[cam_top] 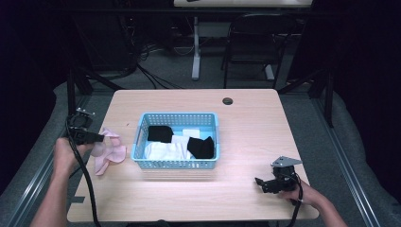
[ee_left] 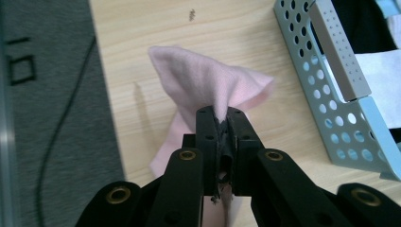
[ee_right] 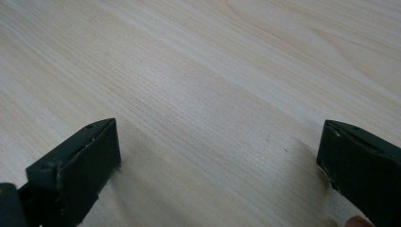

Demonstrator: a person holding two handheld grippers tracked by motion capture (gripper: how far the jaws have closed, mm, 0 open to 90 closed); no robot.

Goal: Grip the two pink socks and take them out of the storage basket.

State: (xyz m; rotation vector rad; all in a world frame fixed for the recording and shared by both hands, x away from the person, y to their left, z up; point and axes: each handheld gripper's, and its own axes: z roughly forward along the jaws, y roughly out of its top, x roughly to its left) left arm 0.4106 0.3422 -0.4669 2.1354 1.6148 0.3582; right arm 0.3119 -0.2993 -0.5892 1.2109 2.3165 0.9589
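Btwn L gripper jaws: pink cloth, soft, peaked.

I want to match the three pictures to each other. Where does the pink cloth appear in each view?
High view: the pink cloth lies at the table's left edge, left of the blue basket.
Left gripper view: centre, pinched between the shut jaws of the left gripper.
Right gripper view: bare wooden table between open jaws.
Shared landmark: the blue basket.
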